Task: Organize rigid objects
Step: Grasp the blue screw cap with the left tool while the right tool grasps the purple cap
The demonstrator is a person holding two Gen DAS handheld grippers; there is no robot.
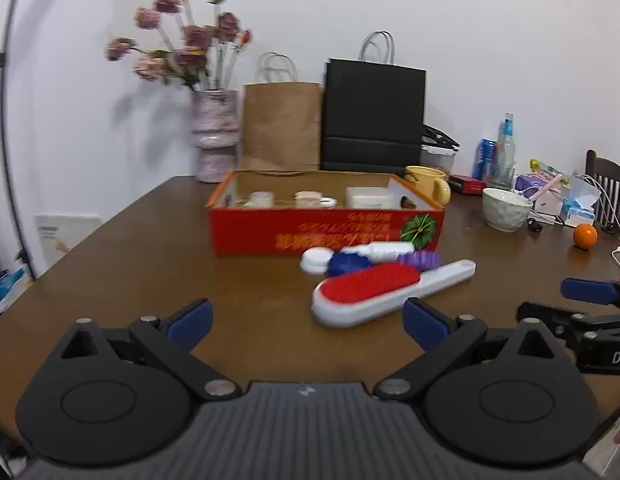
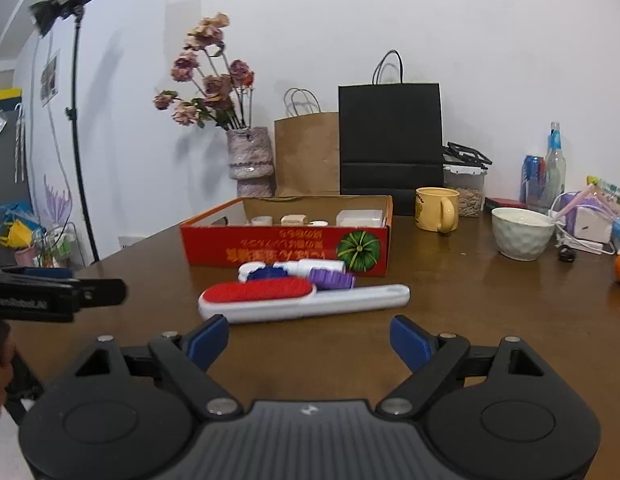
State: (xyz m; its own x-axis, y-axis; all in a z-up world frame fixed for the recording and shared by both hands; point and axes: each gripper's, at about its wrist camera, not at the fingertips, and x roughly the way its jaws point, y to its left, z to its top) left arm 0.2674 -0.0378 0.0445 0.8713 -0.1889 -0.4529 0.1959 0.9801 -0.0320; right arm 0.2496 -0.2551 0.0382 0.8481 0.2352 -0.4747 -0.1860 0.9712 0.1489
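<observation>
the lint brush (image 2: 302, 300) lies flat on the table (image 2: 470, 304) just ahead of the right gripper (image 2: 310, 336), long axis crosswise, handle pointing right, red pad left. both the right and left gripper (image 1: 308, 320) gape wide, empty. the red box (image 2: 286, 246) sits beyond.

Both wrist views low, facing red box (image 1: 326, 228) (shared).
</observation>
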